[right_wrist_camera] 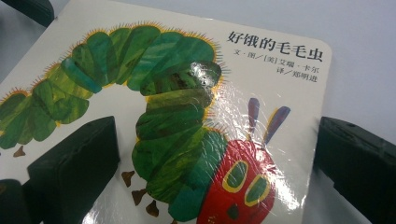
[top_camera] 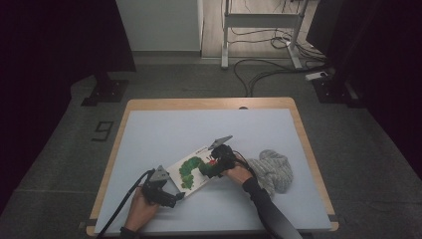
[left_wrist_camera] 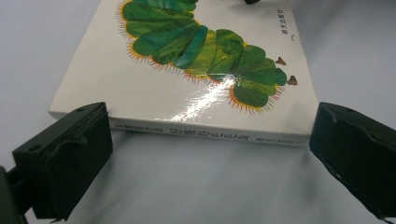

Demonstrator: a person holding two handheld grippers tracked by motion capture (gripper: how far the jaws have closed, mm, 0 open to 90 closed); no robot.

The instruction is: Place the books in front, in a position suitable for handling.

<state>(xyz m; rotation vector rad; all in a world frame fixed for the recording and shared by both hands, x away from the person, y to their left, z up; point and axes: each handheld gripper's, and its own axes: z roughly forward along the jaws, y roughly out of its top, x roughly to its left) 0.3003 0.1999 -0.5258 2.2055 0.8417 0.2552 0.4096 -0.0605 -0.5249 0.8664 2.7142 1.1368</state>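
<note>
A white board book with a green caterpillar on its cover lies flat on the pale blue table top. In the left gripper view the book's spine faces me, and my left gripper stands open just short of it, its jaws wide apart at either side. My left gripper sits at the book's near left corner. My right gripper hovers open over the cover. In the right gripper view one jaw is over the cover and the other is past the book's edge, with the red caterpillar head between them.
A crumpled grey knitted cloth lies right of the book, beside my right forearm. The table has a wooden rim. Beyond it on the floor are cables and a desk frame.
</note>
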